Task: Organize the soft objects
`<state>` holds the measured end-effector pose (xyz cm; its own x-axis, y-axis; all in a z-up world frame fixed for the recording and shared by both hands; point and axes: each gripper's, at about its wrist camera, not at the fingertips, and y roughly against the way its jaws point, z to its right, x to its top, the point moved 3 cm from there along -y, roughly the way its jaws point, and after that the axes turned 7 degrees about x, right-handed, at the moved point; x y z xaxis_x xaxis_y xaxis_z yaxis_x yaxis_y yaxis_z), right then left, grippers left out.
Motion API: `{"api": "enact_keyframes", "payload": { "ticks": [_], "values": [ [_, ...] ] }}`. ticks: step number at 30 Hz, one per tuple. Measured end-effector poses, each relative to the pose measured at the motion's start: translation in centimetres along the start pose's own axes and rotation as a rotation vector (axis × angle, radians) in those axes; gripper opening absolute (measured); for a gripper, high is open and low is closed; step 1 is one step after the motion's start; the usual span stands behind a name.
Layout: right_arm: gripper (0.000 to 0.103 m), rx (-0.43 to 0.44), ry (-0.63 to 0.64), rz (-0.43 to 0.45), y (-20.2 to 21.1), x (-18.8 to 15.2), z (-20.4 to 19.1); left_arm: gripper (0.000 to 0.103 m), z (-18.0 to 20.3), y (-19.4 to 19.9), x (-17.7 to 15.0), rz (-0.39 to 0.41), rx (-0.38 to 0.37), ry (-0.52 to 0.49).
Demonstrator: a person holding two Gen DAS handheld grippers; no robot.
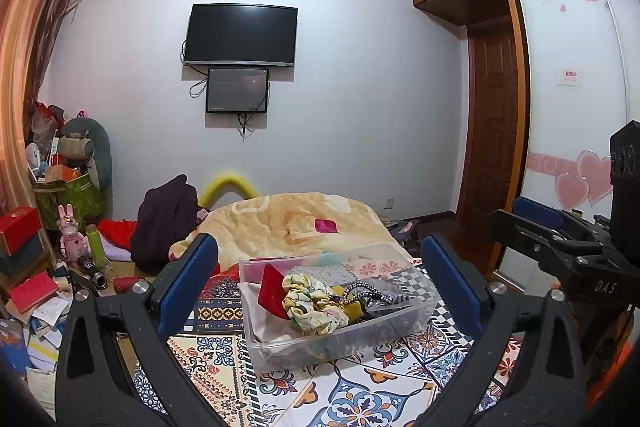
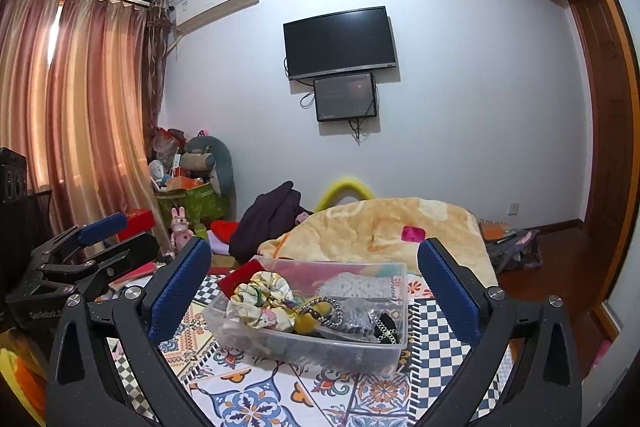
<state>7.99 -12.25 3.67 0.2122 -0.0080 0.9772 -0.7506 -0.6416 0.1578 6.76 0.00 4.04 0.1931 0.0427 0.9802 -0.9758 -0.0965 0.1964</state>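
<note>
A clear plastic box sits on the patterned bedspread. It holds a yellow floral scrunchie, a red cloth piece, a mustard scrunchie and dark beaded and chain items. My left gripper is open and empty, a little short of the box. My right gripper is open and empty, also short of the box. Each gripper shows at the edge of the other's view: the right one, the left one.
A folded peach blanket lies behind the box. A dark garment sits left of it. Clutter, boxes and a pink rabbit toy fill the floor at left. A wardrobe stands at right.
</note>
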Motion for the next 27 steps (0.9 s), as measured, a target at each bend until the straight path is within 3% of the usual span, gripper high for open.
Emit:
{"api": "enact_keyframes", "payload": {
  "ticks": [27],
  "values": [
    [0.103, -0.017, 0.035, 0.013, 0.04, 0.18, -0.85, 0.103, 0.29, 0.03, 0.04, -0.014, -0.025, -0.005]
  ]
}}
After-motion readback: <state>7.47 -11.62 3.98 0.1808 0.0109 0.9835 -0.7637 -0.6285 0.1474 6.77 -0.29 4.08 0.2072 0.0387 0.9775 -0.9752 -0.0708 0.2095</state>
